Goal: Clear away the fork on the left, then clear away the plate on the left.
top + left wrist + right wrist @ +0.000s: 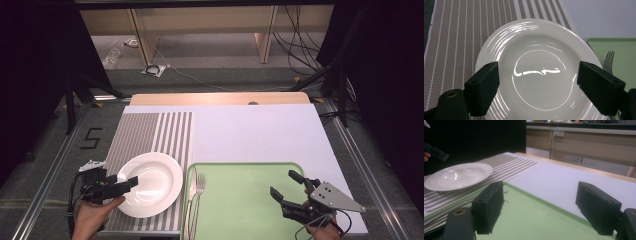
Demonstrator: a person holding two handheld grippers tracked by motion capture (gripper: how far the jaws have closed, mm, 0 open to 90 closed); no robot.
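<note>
A white deep plate (pixel 152 184) rests on a grey striped placemat (pixel 150 132) at the near left of the table. My left gripper (pixel 131 181) hovers over the plate's left rim. In the left gripper view the plate (pixel 536 72) lies below my left gripper (pixel 540 87), whose jaws stand wide apart and open. A green tray (pixel 250 200) sits to the right of the plate, with a fork (pixel 199 186) and what looks like a knife (pixel 191 197) along its left edge. My right gripper (pixel 283 183) hangs open above the tray's right part, holding nothing.
A white board (pixel 260 132) covers the table behind the tray. Seen from the right gripper view, the plate (pixel 459 176) lies far left and the tray floor (pixel 536 220) lies under my right gripper (pixel 541 207). Cables and a wooden shelf stand beyond the far edge.
</note>
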